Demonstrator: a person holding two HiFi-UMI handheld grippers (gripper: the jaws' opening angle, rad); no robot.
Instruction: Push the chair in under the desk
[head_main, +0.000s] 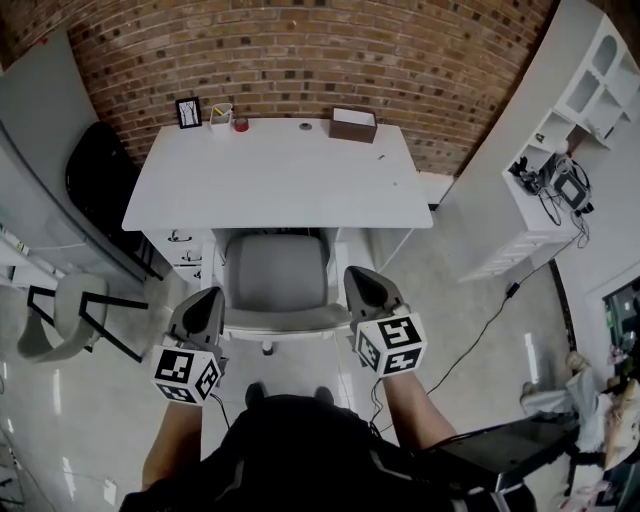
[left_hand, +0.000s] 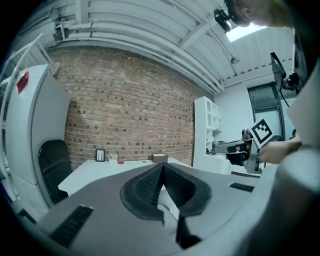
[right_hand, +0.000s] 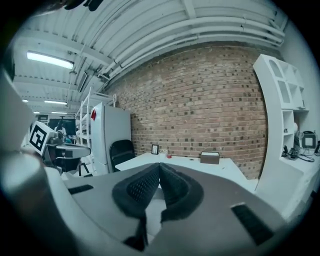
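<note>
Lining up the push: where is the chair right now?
In the head view, the gray chair sits centre frame at the front edge of the white desk, between the left hand-held gripper and the right hand-held gripper.

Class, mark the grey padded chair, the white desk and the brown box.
grey padded chair (head_main: 275, 272), head view, seat middle.
white rectangular desk (head_main: 290, 180), head view, bare top.
brown box (head_main: 352, 129), head view, front wall.

Chair (head_main: 275, 275) tucked partly under desk (head_main: 280, 175), before wall (head_main: 300, 50).

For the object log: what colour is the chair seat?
The chair seat is grey; head view.
</note>
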